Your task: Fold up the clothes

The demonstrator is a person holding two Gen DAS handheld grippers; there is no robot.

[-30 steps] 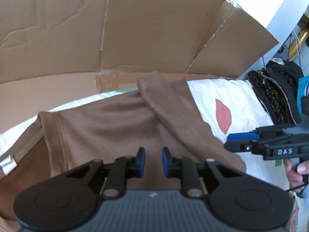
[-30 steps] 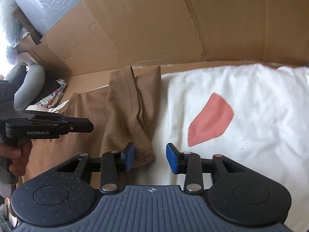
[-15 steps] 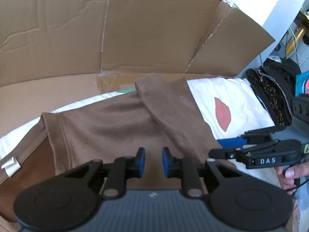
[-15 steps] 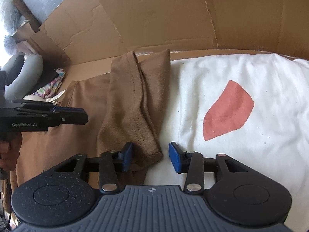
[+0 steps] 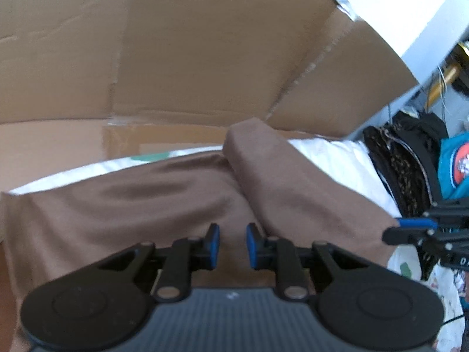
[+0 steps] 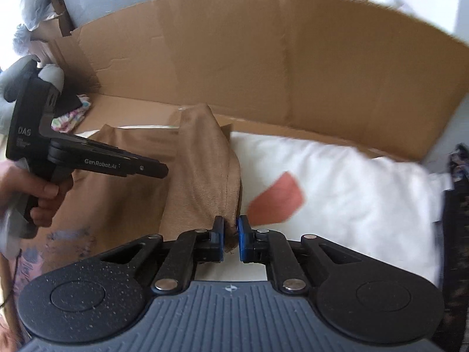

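A brown garment (image 5: 146,205) lies spread over white bedding (image 6: 337,182), with one side folded over as a long flap (image 6: 205,176). My right gripper (image 6: 231,234) is closing, and its pads pinch the near corner of that flap, which is raised off the bedding. In the left wrist view the right gripper (image 5: 392,231) shows at the right edge. My left gripper (image 5: 232,245) hovers over the brown cloth with a narrow gap between its pads and nothing in it. From the right wrist, the left gripper (image 6: 164,171) sits to the left, held by a hand (image 6: 44,196).
Cardboard walls (image 6: 293,58) stand behind and around the bedding. The bedding has a red patch (image 6: 275,202). A pile of dark and patterned clothes (image 5: 404,170) and a teal item (image 5: 454,164) sit to the right. Floral cloth (image 6: 70,120) lies at the far left.
The right gripper's jaws closed on the flap's near corner and rose, lifting it off the bedding. The left gripper moved in over the brown cloth, its gap unchanged.
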